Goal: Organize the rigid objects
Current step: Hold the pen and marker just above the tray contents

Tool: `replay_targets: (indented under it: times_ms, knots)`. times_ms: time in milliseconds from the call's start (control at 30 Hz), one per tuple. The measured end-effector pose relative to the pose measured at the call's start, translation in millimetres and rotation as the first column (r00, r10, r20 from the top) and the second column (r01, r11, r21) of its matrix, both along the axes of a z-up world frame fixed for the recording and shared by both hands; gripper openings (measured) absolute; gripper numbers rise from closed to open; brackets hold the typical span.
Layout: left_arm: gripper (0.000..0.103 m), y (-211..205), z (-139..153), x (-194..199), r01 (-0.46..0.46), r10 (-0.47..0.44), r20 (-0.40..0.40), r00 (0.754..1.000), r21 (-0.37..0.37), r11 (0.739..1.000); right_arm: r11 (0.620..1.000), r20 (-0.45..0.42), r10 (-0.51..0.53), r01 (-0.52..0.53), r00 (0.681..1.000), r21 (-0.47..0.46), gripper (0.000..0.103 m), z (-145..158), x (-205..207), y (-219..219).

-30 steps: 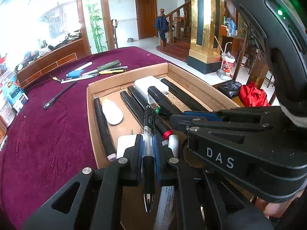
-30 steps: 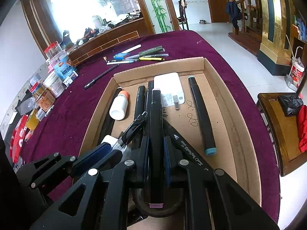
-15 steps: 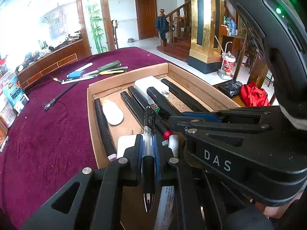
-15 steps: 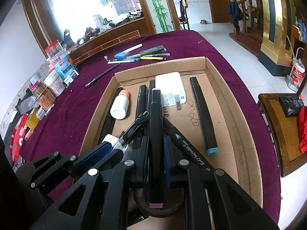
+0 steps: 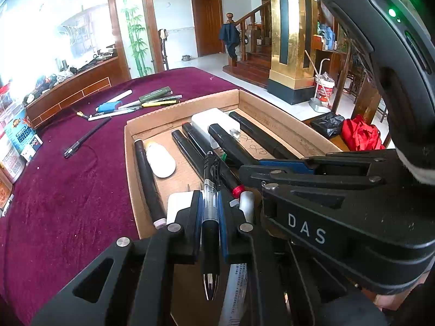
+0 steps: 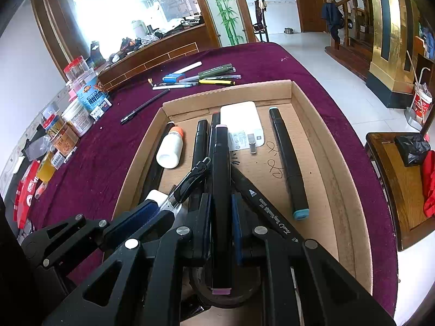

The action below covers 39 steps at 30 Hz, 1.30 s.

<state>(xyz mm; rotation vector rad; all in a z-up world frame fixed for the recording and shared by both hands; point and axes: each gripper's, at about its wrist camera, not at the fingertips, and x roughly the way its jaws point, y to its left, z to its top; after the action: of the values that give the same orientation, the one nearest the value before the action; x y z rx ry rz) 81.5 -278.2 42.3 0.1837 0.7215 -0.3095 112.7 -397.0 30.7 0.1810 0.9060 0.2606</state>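
Both claws clamped lengthwise, left claw (image 5: 210, 218) on a pen (image 5: 210, 212), right claw (image 6: 220, 221) on a marker (image 6: 220, 190), cardboard tray (image 6: 312, 103) straight ahead below.

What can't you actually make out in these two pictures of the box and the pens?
- Left wrist view: the right gripper covers the near right part of the cardboard box.
- Right wrist view: the round dark thing under the black marker is mostly hidden by the gripper frame.
- Left wrist view: print on the white tube below the clear pen is too small to read.
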Motion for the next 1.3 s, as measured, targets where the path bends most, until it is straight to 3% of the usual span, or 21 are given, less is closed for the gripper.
replay_targets:
  times_ms: [1300]
  knots:
    - [0.008,-4.0,2.0,-7.6,-0.005,0.002,0.059,0.998,0.061,0.998,1.0,0.0,0.0,0.0,1.0,-0.003,0.013,-0.2,0.4,1.0]
